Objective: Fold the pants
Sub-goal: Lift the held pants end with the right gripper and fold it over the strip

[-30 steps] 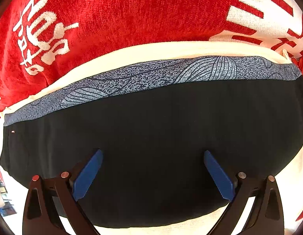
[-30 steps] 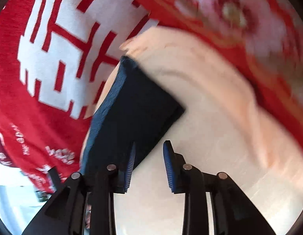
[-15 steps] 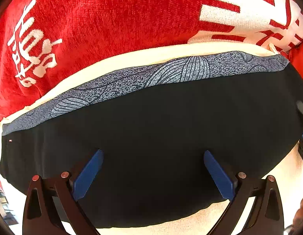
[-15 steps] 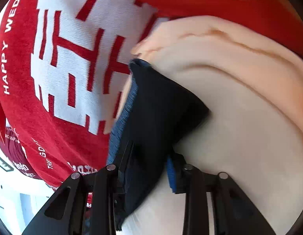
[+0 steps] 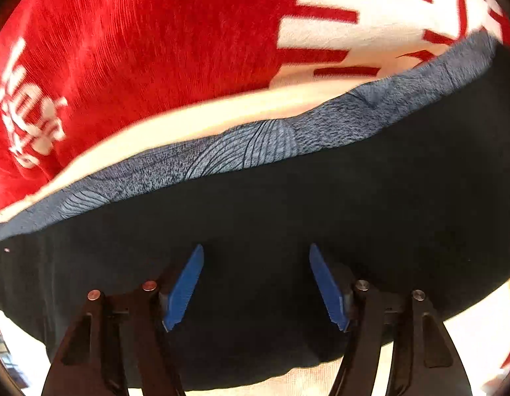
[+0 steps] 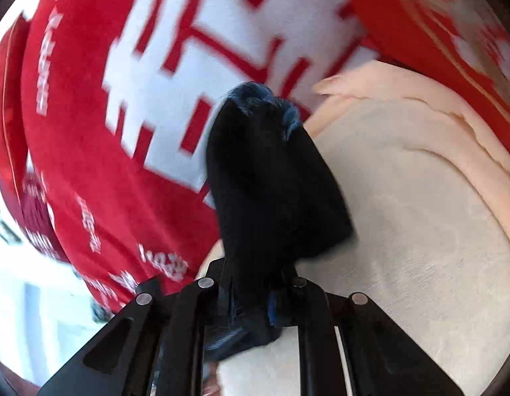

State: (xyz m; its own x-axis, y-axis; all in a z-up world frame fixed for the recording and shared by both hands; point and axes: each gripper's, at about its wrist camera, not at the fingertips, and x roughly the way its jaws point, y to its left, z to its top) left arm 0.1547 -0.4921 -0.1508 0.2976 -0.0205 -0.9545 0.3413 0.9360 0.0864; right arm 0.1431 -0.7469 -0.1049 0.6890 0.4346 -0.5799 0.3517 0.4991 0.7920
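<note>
- The pants [image 5: 288, 231], black with a grey-blue patterned band along the far edge, are laid across a cream cloth [image 5: 222, 115].
- The cream cloth is spread over a red blanket [image 5: 139, 39] with white lettering and a large white block pattern.
- The left gripper [image 5: 256, 283] is pointed steeply down at the middle of the pants. Its jaws are closing, but the blue pads [image 5: 184, 292] are still set well apart; black fabric is seen between them and is not pinched.
- In the right wrist view, the right gripper [image 6: 251, 300] is closing on one end of the pants [image 6: 271, 181]. The fabric is bunched between the nearly joined fingers, and only a sliver of one blue pad is visible beside it.
- From the right gripper the held fabric is seen rising as a dark, rounded fold, lifted clear of the cream cloth [image 6: 420, 214], with its patterned edge at the far tip.
- The red blanket [image 6: 90, 165] is seen to the left of the lifted fold and behind it. This view is blurred.
</note>
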